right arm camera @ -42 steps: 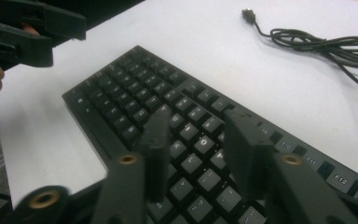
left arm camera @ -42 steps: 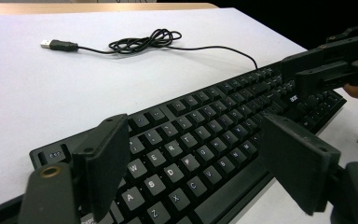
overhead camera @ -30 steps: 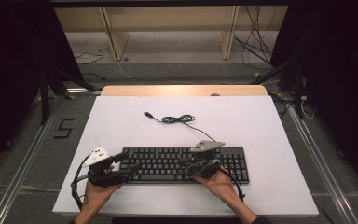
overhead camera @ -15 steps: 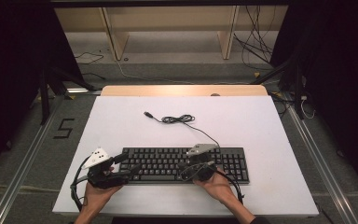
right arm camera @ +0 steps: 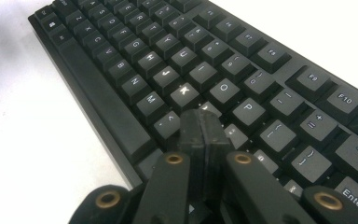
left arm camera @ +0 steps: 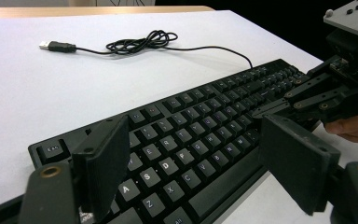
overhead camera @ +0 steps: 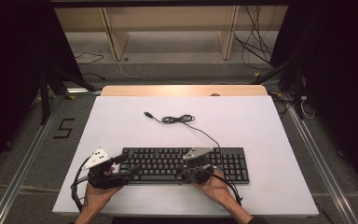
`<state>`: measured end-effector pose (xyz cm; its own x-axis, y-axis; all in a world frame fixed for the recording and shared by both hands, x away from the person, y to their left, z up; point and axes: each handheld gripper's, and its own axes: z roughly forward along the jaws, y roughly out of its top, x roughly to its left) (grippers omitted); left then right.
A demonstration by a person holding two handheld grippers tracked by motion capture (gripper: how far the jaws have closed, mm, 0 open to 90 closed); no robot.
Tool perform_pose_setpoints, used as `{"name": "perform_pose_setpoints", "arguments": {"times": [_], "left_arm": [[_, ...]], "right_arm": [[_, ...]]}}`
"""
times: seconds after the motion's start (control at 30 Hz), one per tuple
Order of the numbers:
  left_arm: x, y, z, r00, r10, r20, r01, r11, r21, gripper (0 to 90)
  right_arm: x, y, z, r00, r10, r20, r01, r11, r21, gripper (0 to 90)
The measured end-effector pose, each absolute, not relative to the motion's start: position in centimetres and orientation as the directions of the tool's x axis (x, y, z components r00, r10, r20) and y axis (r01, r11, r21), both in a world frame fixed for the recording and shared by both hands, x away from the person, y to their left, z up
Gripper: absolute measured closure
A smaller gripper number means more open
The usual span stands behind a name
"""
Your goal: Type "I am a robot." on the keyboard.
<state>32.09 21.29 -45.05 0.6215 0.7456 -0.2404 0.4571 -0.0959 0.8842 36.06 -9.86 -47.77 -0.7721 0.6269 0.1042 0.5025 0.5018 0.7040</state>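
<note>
Resting flat near the front edge of the white rectangular counter (overhead camera: 270, 140), the black full-size plastic keyboard (overhead camera: 168, 158) lay with its long side parallel to that edge. From its rear a thin black cable (overhead camera: 205, 133) ran back over the counter into a small loose coil (overhead camera: 177, 119) and ended in a bare USB plug (overhead camera: 147, 114), which lay on the bare surface well apart from the keyboard.

In the high view the right claw (overhead camera: 182, 177) sat over the middle-right of the key field, the person's right hand (overhead camera: 216, 189) behind it at the counter's front edge. In the right gripper view, the right claw (right arm camera: 204, 135) had its two black jaws pressed together with nothing between them, their joined tip low over the keys just in front of the K, L and O keys; whether the tip actually touched a key could not be told.

The left claw (overhead camera: 130, 169) lay at the keyboard's left end, held by the left hand (overhead camera: 95, 198) from the front. In the left gripper view, the left claw (left arm camera: 193, 156) stood wide open, one pad (left arm camera: 103, 163) over the left end of the keyboard and the other pad (left arm camera: 298, 163) beyond its front edge, so the jaws straddled the front-left part of the keyboard without pressing on it. Farther off in that view, the right claw's black linkage hung over the keys.
</note>
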Motion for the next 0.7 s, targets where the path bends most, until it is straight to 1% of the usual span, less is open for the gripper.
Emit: {"name": "perform_pose_setpoints", "arguments": {"times": [0.17,0.3,0.33,0.43,0.57,0.63,0.7], "left_arm": [[32.1,21.3,-45.1,0.62,0.747,-0.239,0.458,-0.097,0.884,24.5],[32.2,21.4,-45.2,0.618,0.749,-0.239,0.458,-0.096,0.884,24.5],[32.2,21.4,-45.2,0.617,0.75,-0.239,0.459,-0.096,0.883,24.5],[32.3,21.4,-45.3,0.616,0.75,-0.242,0.461,-0.094,0.882,24.5],[32.2,21.4,-45.3,0.617,0.75,-0.239,0.457,-0.094,0.884,24.5],[32.2,21.3,-45.3,0.619,0.749,-0.236,0.456,-0.097,0.885,24.5],[32.2,21.3,-45.3,0.619,0.749,-0.235,0.456,-0.099,0.885,24.5]], "right_arm": [[36.0,-9.8,-47.8,-0.769,0.631,0.102,0.503,0.501,0.704,90.0],[36.0,-10.0,-47.6,-0.763,0.635,0.121,0.511,0.479,0.713,89.6],[36.0,-10.1,-47.5,-0.759,0.638,0.13,0.511,0.46,0.726,86.6],[36.0,-10.7,-46.9,-0.757,0.639,0.139,0.503,0.433,0.748,84.7],[35.9,-11.7,-46.1,-0.751,0.641,0.157,0.494,0.389,0.778,75.4],[35.8,-12.3,-45.7,-0.744,0.649,0.161,0.493,0.369,0.788,67.8],[35.7,-12.9,-45.3,-0.738,0.653,0.168,0.489,0.347,0.8,62.4]]}}
